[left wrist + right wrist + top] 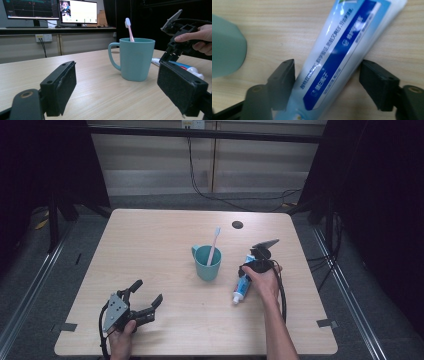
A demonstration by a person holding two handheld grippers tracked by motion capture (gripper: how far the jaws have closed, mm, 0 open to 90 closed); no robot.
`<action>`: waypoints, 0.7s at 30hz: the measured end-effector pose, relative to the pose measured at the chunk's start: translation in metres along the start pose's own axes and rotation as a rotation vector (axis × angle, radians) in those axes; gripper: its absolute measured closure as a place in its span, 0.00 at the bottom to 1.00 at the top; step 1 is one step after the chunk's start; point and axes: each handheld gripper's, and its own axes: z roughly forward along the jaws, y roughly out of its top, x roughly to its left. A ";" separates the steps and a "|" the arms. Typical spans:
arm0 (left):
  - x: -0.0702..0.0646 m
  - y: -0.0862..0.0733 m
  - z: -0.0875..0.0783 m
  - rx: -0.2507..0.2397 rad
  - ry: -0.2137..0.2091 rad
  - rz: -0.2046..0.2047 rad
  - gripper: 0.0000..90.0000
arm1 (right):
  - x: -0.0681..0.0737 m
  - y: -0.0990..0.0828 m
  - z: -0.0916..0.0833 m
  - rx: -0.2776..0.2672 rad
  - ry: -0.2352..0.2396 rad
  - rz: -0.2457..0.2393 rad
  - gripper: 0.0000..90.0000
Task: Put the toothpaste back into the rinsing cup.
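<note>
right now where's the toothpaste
In the high view the toothpaste lies flat on the table's right half, beside the cup, between the right gripper's jaws.

Only print in sight: the toothpaste tube (342,47) carries white Chinese characters in rows on its blue band, plus small round logos; too blurred to read. Monitor (78,11) windows are too small to read.

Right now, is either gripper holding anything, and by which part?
Nothing is gripped. The right gripper straddles the toothpaste tube mid-body, with a gap at one jaw. The left gripper is open on nothing.
</note>
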 end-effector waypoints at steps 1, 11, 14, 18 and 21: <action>0.000 0.000 0.000 0.001 -0.006 -0.001 0.18 | 0.001 0.000 0.000 0.005 0.005 -0.011 0.40; 0.000 0.000 0.000 0.000 -0.007 -0.001 0.18 | 0.002 0.002 -0.001 0.039 -0.037 -0.108 0.60; 0.000 0.000 0.000 0.000 -0.007 -0.001 0.18 | 0.005 0.003 -0.001 0.053 -0.056 -0.141 0.60; 0.000 0.000 0.000 0.000 -0.008 0.000 0.18 | 0.005 0.002 -0.001 0.056 -0.051 -0.157 0.59; 0.000 0.000 0.000 -0.001 -0.010 0.000 0.18 | 0.006 0.002 -0.001 0.055 -0.061 -0.176 0.65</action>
